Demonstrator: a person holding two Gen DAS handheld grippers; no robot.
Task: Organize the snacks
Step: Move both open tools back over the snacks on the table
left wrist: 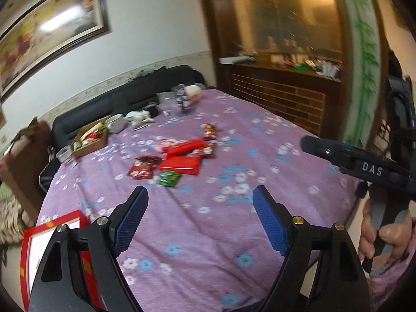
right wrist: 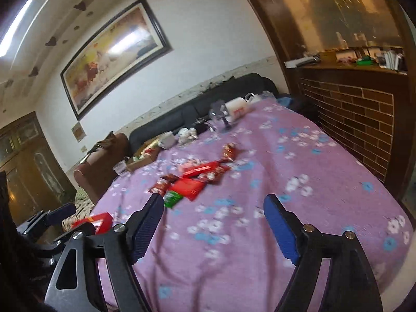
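Snacks (left wrist: 179, 160) lie in a loose heap mid-counter, at 12 o'clock from both grippers and well apart from them. Heap contents: a long red packet (left wrist: 185, 147), a flat red box (left wrist: 181, 165) just nearer than it, dark red sachets (left wrist: 142, 167) at its 9 o'clock, a green packet (left wrist: 169, 178) on the near edge, and one small red wrapper (left wrist: 209, 130) set off at 1 o'clock. Frames blurred; labels unreadable.

Left gripper (left wrist: 200, 208): fingers spread wide, nothing between them, above bare cloth. Right gripper (right wrist: 214, 221): likewise spread wide and holding nothing; the green packet (right wrist: 173, 198) sits just past its left fingertip.

Counter (left wrist: 260, 171) wears a purple cloth with white and blue flowers. Red-framed tray (left wrist: 33, 247) at 8 o'clock on the near left corner, partly hidden behind the left gripper. Open cardboard box (left wrist: 89, 139) holding mixed packets at 10 o'clock along the far edge, a white bowl (left wrist: 115, 123) just beside it, a clear plastic cup (left wrist: 63, 154) at the box's near end. Dark sofa (left wrist: 124, 96) runs behind the counter; framed painting (right wrist: 114, 52) on the wall above it.
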